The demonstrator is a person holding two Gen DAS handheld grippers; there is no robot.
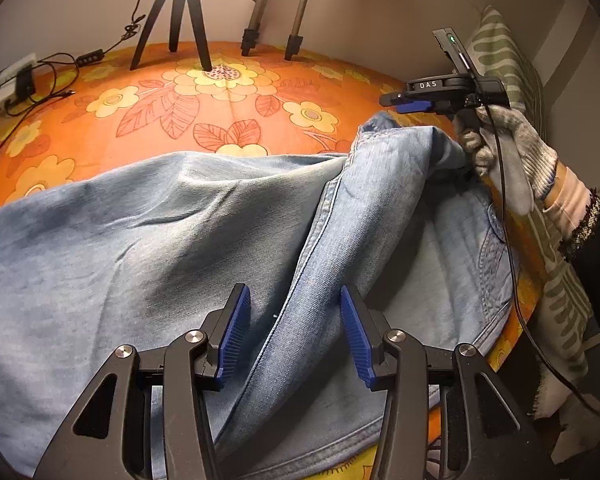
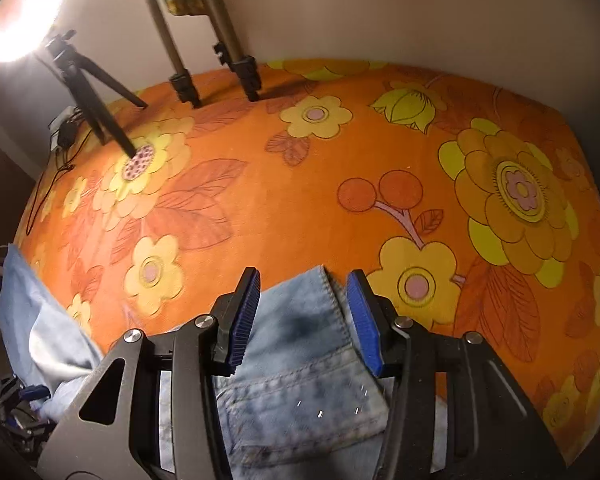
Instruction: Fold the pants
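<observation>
**Kid:** Are the jaws holding anything?

**Helper:** No. The left gripper (image 1: 294,334) is spread wide over the pants (image 1: 148,240), right at a seam. The right gripper (image 2: 302,316) is spread too, with a denim corner between its jaws. I think both should pinch an edge firmly, then lift together.

**Kid:** What's around?

**Helper:** The pants lie bunched on the orange flowered bedspread (image 2: 284,200). The black tripod (image 1: 180,12) and cables (image 1: 40,76) stand farther back, so fold away from them.

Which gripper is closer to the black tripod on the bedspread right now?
Neither is close. The right gripper seems somewhat nearer, held above the jeans edge that faces the black tripod. The left gripper sits farther back over the denim's middle.
</observation>
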